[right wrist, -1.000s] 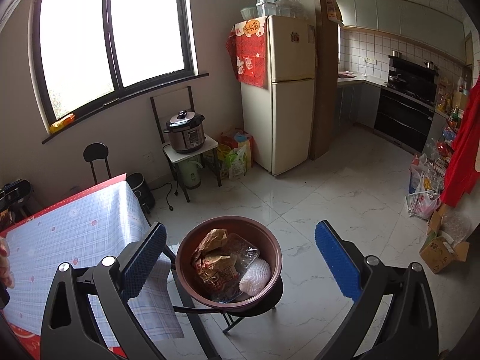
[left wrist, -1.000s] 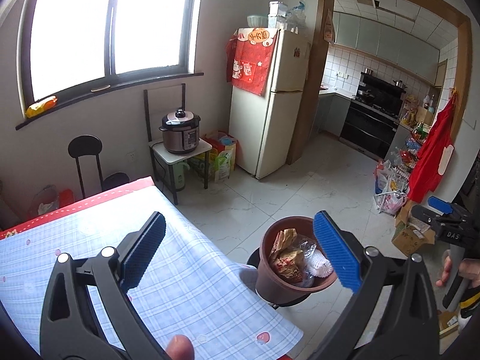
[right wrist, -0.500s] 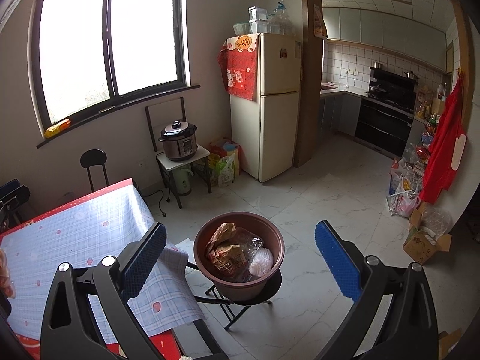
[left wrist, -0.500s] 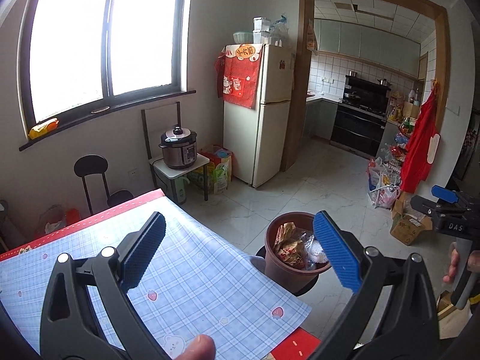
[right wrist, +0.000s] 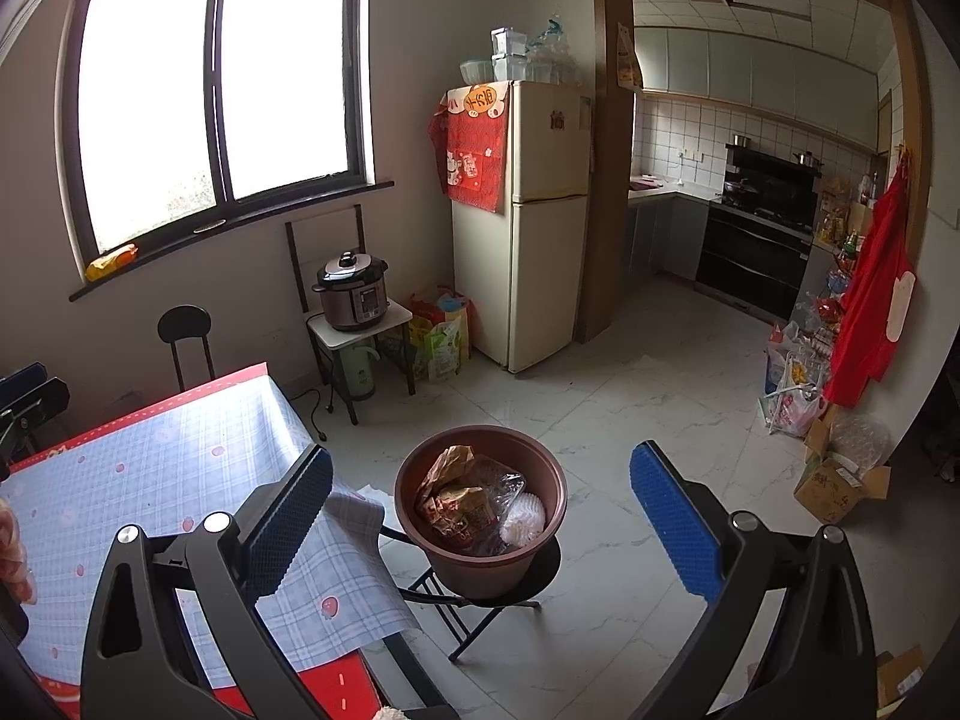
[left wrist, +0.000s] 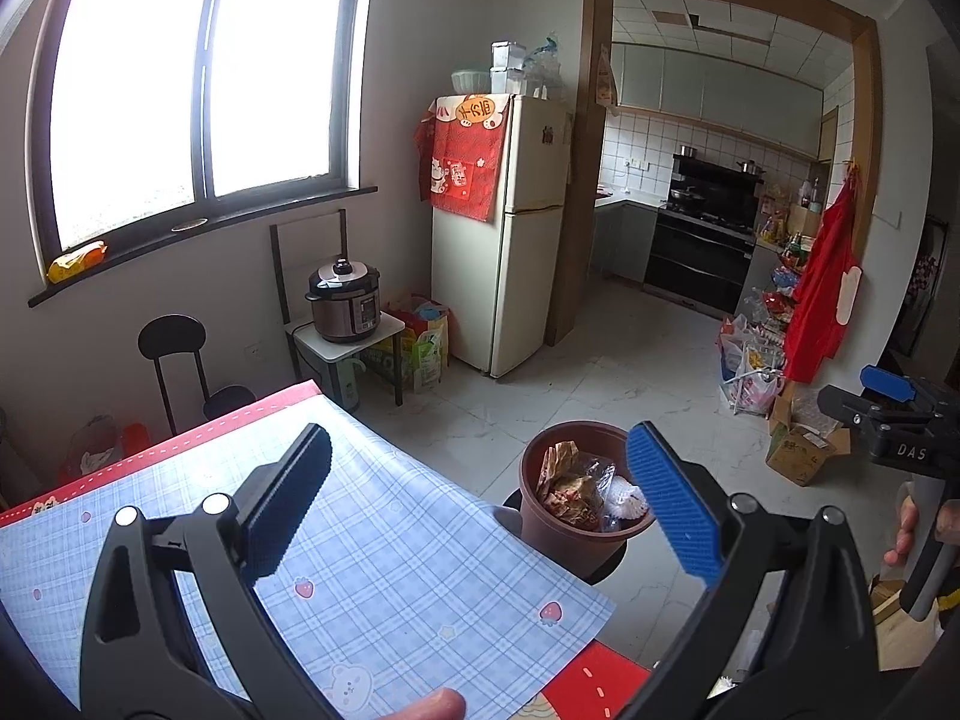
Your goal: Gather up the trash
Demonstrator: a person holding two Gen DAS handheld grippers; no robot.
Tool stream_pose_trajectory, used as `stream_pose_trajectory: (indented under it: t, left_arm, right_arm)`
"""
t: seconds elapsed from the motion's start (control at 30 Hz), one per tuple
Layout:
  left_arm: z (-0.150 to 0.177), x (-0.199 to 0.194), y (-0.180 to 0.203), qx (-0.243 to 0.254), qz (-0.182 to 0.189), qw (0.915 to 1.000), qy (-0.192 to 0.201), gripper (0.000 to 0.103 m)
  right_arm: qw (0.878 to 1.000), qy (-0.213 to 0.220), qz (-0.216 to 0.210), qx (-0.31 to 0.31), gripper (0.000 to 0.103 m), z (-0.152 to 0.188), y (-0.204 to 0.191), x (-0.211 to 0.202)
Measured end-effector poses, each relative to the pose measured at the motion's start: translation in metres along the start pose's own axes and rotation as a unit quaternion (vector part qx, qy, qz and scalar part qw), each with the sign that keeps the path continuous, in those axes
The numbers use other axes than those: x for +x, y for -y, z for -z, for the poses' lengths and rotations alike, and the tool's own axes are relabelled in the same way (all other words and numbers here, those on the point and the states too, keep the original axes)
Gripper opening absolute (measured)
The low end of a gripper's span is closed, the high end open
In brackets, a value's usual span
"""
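Both views have pulled back from the brown bin [right wrist: 480, 516], which sits on a stool beside the worktop [left wrist: 384, 540], full of wrappers [right wrist: 462, 501]. Left hand-held gripper [left wrist: 480, 504] and right hand-held gripper [right wrist: 480, 516]: jaws apart, empty. Best scan worktop for leftovers before finishing.

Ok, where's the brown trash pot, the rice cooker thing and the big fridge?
brown trash pot [right wrist: 480, 564]: right wrist view, on its front outer wall.
cooker [right wrist: 353, 294]: right wrist view, on its metal body.
fridge [right wrist: 546, 276]: right wrist view, on the lower door.
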State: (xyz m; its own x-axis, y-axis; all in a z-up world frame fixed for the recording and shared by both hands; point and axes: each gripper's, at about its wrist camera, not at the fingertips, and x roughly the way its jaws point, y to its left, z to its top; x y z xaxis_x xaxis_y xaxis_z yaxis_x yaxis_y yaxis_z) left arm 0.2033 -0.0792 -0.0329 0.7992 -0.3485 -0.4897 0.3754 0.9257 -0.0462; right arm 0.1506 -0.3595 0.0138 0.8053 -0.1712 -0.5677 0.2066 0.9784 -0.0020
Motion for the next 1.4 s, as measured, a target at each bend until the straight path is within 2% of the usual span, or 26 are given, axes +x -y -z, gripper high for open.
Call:
stream_pose_trajectory:
  t: [1.4]
  left_arm:
    - [-0.002, 0.013, 0.007, 0.004, 0.003, 1.0, -0.008, 0.097]
  right_arm:
    - [1.0, 0.011, 0.012, 0.01, 0.098, -0.013, 0.009, -0.001]
